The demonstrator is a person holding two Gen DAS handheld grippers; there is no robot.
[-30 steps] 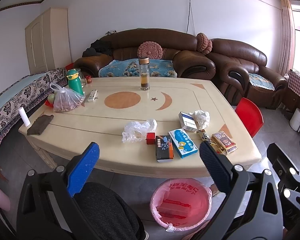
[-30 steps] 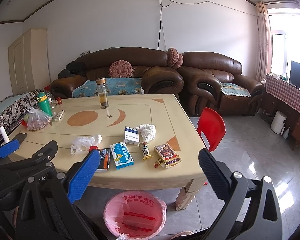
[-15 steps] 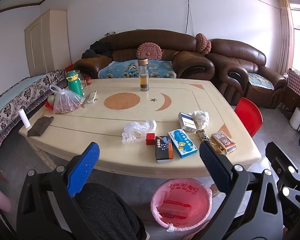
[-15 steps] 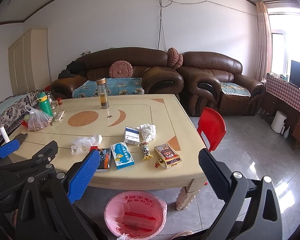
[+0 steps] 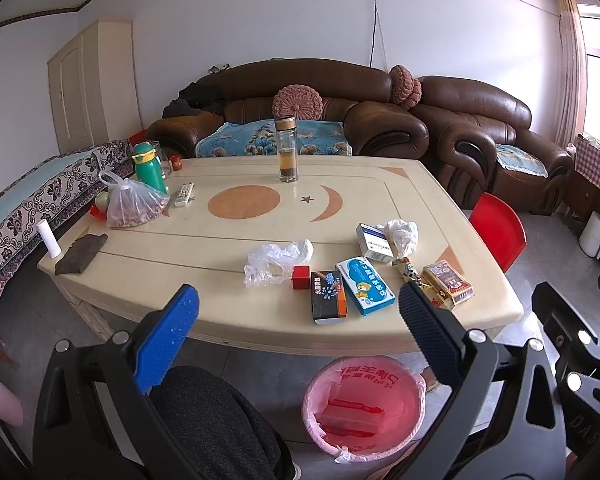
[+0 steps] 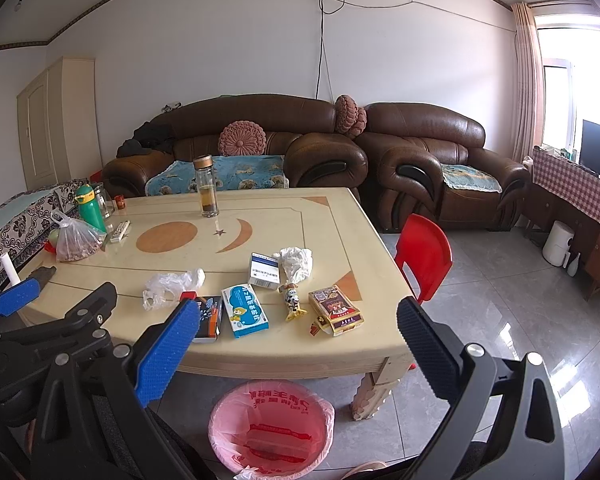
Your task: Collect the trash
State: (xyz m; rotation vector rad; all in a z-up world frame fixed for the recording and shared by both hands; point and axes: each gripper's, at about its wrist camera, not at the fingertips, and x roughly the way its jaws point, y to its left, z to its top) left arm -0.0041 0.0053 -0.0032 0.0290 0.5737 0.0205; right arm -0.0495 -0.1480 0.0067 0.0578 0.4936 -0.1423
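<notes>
Taking the pink-lined bin [image 5: 364, 404] under the table's [image 5: 260, 332] near edge as the landmark, the trash lies on the tabletop just above and behind it, and both claws hang short of the table, spread wide and holding nothing: the left gripper [image 5: 296, 336] and the right gripper [image 6: 296, 344]. Furthest left of the bin's line is a crumpled clear plastic bag [image 5: 276, 258], which I judge near weightless, limp and slippery, best pinched at a bunched fold. Touching its right side is a small red block [image 5: 301, 277], probably stiff. Next come a dark carton [image 5: 327, 296] and a blue-and-white carton [image 5: 370, 286], side by side; both look like light cardboard that would crush if squeezed hard, so take them across the narrow sides. Behind them a white-and-blue box [image 5: 374, 242] sits against a wad of white wrapping [image 5: 402, 234], soft and springy. Right of the bin's line lie a twisted sweet wrapper [image 6: 293, 302] and a red-gold pack [image 6: 336, 310]. Whether the cartons are empty cannot be told. In the left wrist view the right finger covers part of that pack, and the bin's contents are only a red shape.
</notes>
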